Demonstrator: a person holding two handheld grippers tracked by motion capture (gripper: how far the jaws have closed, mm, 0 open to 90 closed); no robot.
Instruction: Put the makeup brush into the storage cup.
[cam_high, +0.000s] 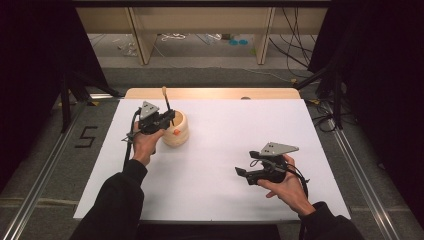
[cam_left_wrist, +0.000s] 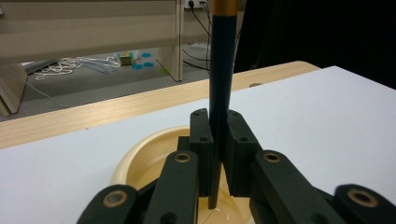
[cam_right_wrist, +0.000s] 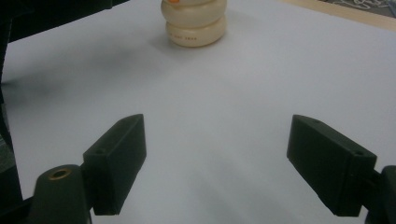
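Black and matte, the jaws of my left gripper (cam_left_wrist: 218, 140) are clamped tight on a slim dark rod (cam_left_wrist: 221, 84), a brush or tool handle with a gold-coloured band near its top and a pale tan tip seen from the high view. The rod stands nearly upright between my pads, its lower end hanging inside the mouth of a cream-coloured pot (cam_high: 176, 131). From the high view that pot sits on the white sheet (cam_high: 225, 145) toward its far left, just under my left gripper (cam_high: 159, 120). The pot is round and smooth, its side ribbed into two bulging rings, with a small orange mark on the side facing the middle of the sheet. Its inside looks glossy and pale; I cannot tell what, if anything, lies in it.

My right gripper (cam_right_wrist: 215, 163) has its jaws spread wide, nothing between them, the blocky pads hanging over bare white sheet. In the high view it sits low on the right side (cam_high: 260, 172), well apart from the pot. The sheet lies on a light wooden table (cam_high: 210, 93), whose edge shows along the far side.
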